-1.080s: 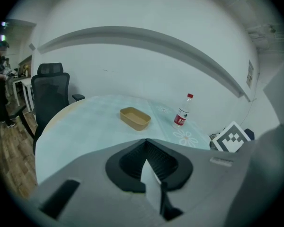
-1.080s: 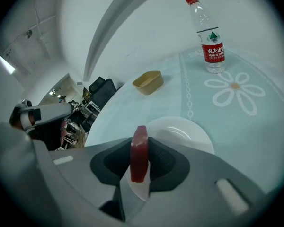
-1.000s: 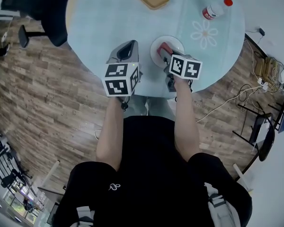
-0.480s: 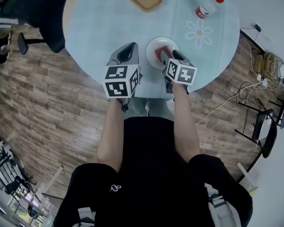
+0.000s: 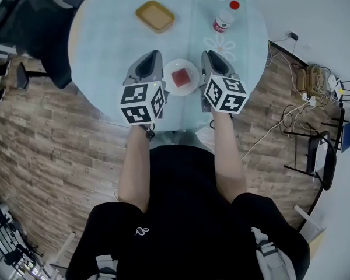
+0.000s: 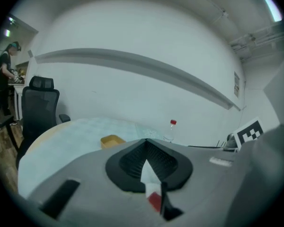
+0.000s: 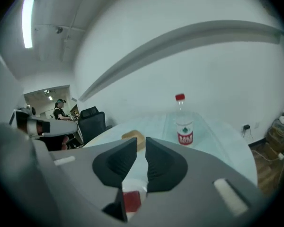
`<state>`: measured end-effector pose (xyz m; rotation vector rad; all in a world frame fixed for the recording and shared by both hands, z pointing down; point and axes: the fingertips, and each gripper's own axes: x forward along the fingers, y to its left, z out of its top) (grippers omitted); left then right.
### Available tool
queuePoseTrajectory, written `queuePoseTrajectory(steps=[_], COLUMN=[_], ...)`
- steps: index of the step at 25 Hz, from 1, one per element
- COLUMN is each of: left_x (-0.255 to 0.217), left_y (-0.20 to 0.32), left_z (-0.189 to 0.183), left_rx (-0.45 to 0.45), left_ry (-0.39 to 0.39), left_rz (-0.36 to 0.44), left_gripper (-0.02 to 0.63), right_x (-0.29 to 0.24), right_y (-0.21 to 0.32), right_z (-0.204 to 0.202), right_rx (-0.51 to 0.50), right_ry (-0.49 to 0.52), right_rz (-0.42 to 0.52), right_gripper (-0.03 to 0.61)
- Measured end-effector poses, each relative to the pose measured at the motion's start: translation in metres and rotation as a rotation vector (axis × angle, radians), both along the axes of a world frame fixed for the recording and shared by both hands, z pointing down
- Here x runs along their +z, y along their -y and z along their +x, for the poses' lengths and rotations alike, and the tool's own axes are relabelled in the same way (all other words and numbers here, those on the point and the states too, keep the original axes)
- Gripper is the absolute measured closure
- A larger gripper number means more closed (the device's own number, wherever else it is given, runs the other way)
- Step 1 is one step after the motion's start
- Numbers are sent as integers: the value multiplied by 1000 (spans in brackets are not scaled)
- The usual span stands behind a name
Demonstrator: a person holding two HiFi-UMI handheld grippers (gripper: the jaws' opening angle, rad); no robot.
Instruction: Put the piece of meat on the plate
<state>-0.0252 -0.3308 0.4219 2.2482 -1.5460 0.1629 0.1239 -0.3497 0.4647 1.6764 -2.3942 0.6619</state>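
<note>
A red square piece of meat (image 5: 181, 77) lies on the small white plate (image 5: 190, 86) near the front edge of the round table. It also shows low between the jaws in both gripper views, as the meat (image 6: 155, 201) and the meat (image 7: 131, 201). My left gripper (image 5: 153, 53) hangs just left of the plate, shut and empty, its tips meeting (image 6: 145, 141). Just right of the plate hangs my right gripper (image 5: 207, 55). Its jaws are closing, with a narrow gap (image 7: 141, 139) still between them and nothing in it. Both grippers are held above the table.
A yellow tray (image 5: 154, 15) sits at the table's far left and a red-capped bottle (image 5: 223, 18) stands at the far right. The pale blue table (image 5: 111, 45) has a black chair (image 5: 29, 25) to its left. Cables (image 5: 291, 107) lie on the floor at right.
The right gripper let go of the meat, which now lies on the plate. It then rose and pulled back to the plate's right. The left gripper rose too.
</note>
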Motion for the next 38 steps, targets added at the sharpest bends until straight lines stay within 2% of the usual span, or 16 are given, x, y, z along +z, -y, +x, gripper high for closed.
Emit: queuePoseTrajectory(steps=[3, 7, 11, 22, 38], left_x=[-41, -87, -117, -144, -153], left_y=[6, 5, -2, -4, -1], left_z=[12, 22, 30, 24, 34], left_rx=[-4, -20, -25, -69, -67], left_ry=[4, 43, 76, 111, 119], left_rz=[111, 232, 313, 373, 395], left_gripper=[617, 618, 617, 618, 617], right_x=[-53, -113, -149, -180, -191], right_y=[3, -2, -5, -5, -2], right_z=[16, 28, 36, 15, 19], right_rx=[9, -13, -22, -126, -166], right_ry=[8, 25, -16, -5, -1], right_rz=[124, 264, 328, 415, 442], right_gripper=[574, 574, 574, 574, 575])
